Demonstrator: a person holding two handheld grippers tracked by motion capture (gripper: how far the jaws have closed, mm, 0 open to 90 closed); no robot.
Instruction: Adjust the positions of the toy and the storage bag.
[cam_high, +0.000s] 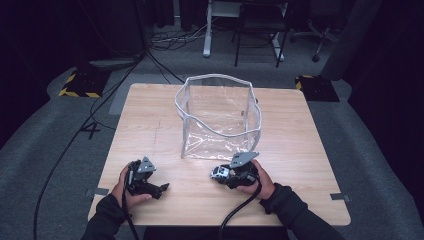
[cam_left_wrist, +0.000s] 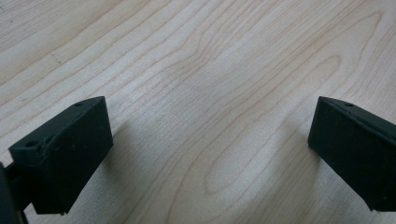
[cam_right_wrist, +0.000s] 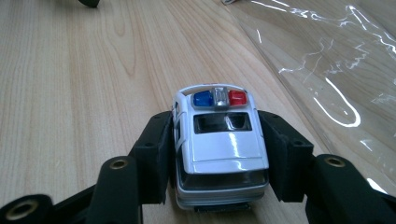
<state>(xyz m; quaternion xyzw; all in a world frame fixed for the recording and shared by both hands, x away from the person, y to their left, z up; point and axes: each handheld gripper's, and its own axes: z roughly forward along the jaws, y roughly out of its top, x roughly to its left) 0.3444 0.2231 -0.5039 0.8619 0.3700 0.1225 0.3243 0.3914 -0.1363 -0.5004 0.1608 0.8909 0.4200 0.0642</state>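
Nearest me, my right gripper (cam_right_wrist: 219, 154) has its fingers (cam_right_wrist: 154, 158) pinching a white toy police car (cam_right_wrist: 222, 149) by both flanks, the car resting on the desk (cam_high: 300, 145) near its front edge with its blue and red roof lights pointing away from the gripper's camera. My left gripper (cam_left_wrist: 210, 154) rests low over bare wood with its fingers (cam_left_wrist: 65, 154) spread wide and nothing between them. Farther back, just beyond the car, a clear plastic bag (cam_high: 220, 117) with a white rim stands open.
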